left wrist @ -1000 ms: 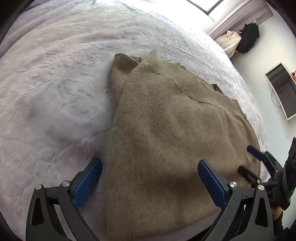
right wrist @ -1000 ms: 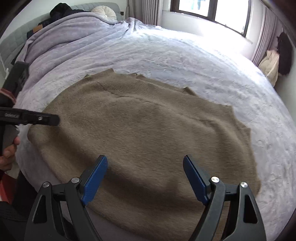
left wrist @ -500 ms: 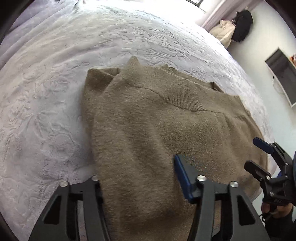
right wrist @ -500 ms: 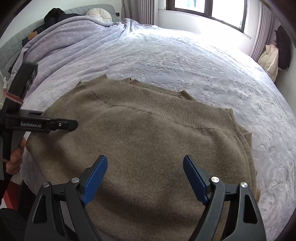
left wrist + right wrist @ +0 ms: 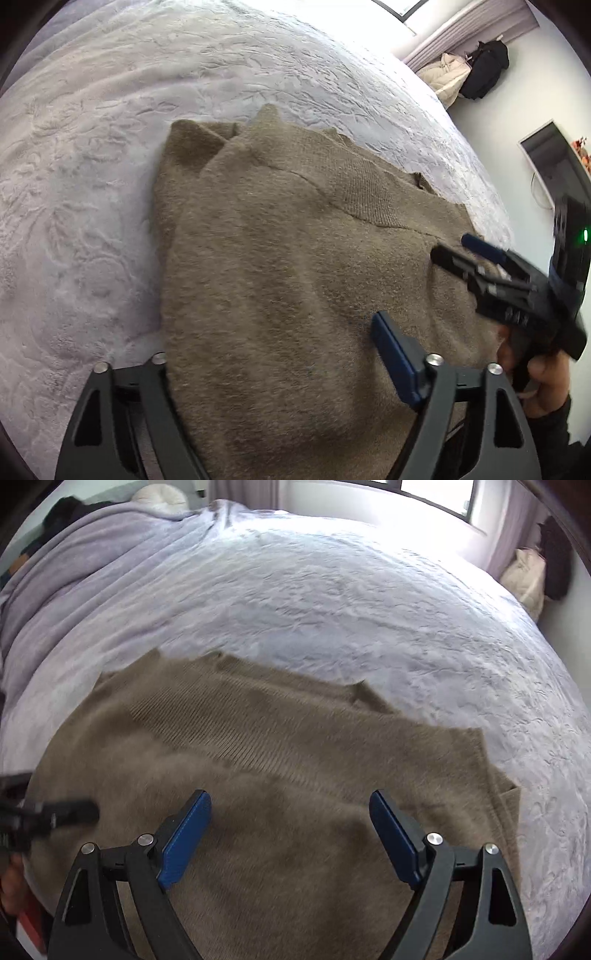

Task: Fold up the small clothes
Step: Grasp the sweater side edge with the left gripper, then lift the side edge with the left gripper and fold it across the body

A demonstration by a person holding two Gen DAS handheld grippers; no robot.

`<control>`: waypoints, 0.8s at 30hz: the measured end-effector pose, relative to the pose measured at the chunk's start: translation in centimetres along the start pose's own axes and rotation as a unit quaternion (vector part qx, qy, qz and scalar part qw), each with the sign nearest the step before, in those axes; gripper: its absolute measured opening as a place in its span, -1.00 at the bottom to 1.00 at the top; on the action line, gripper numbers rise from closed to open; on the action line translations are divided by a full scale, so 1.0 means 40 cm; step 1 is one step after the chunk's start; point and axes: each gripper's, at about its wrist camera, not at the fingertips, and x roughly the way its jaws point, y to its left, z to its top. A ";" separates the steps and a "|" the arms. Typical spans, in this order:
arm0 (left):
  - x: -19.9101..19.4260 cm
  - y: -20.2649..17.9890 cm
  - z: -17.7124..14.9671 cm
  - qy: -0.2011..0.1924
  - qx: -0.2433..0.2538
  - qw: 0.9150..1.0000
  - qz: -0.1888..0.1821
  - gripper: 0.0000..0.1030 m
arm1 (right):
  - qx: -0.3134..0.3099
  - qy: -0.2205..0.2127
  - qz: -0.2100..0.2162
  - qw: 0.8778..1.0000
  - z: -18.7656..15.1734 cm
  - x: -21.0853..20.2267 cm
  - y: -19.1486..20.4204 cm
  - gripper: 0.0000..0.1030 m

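Both grippers have moved in over the near edge of the tan sweater (image 5: 280, 280), lying partly folded on the bed (image 5: 92, 184). Left gripper (image 5: 273, 354) fingers apart, straddling the near left hem, left finger now under fabric; right gripper (image 5: 291, 834) fingers apart above it. Grasp looks imminent.

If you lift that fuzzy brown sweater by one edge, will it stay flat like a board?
Probably not. The sweater is soft knit, already rumpled at its folded sleeve, so it would likely droop. Its fuzzy surface probably grips the left tool rather than slipping.
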 end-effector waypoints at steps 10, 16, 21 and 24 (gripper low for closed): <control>-0.027 -0.025 0.019 -0.006 0.000 1.000 0.016 -0.30 | 0.018 0.045 -0.035 0.998 0.045 0.113 -0.011 0.96; -0.046 -0.060 0.025 -0.009 0.010 1.000 0.022 -0.33 | -0.018 0.025 -0.034 0.999 -0.099 -0.013 0.005 0.96; -0.064 -0.108 0.034 -0.011 0.036 0.998 0.042 -0.37 | -0.052 -0.019 -0.038 0.998 -0.193 -0.086 0.013 0.96; -0.054 -0.126 0.043 -0.007 0.042 0.997 0.057 -0.37 | -0.030 -0.032 -0.011 0.999 -0.174 -0.085 -0.020 0.96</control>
